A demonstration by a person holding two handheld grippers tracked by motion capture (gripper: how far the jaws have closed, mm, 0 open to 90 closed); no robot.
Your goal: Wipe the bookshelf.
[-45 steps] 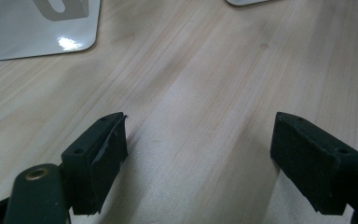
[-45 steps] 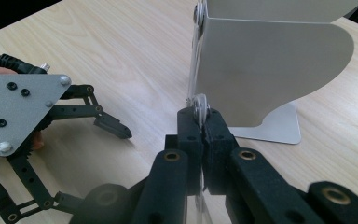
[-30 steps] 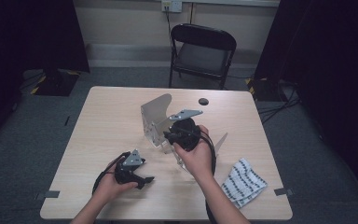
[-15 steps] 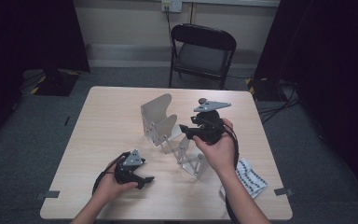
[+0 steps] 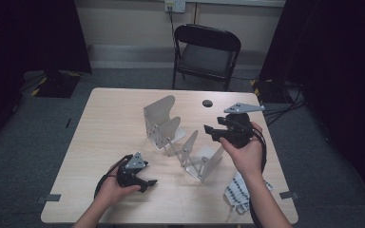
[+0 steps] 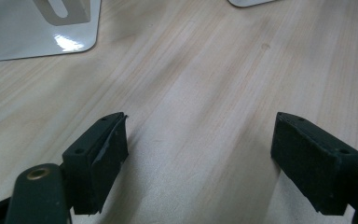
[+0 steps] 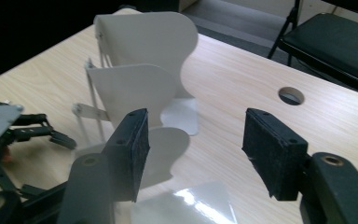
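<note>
A folding metal rack (image 5: 171, 130) of pale upright plates joined by thin links stands mid-table; in the right gripper view the rack (image 7: 144, 70) rises just beyond my jaws. My right gripper (image 5: 211, 130) is held above the table to the right of the rack, pointing at it. Its jaws have just been opening, and my right gripper (image 7: 196, 135) stands open with nothing between the pads. My left gripper (image 5: 147, 182) rests near the front left of the table, open over bare wood (image 6: 200, 140), with one of the rack's flat feet (image 6: 37, 32) ahead of it.
A striped cloth (image 5: 243, 191) lies at the table's front right edge under the right forearm. A round cable hole (image 5: 207, 102) sits in the table behind the rack. A black folding chair (image 5: 204, 52) stands past the far edge. The left gripper (image 7: 58, 137) shows low at left.
My right gripper has left the rack's near plates and moved right and up, its jaws spreading apart. The rack's near end now stands free. The left hand has stayed put.
</note>
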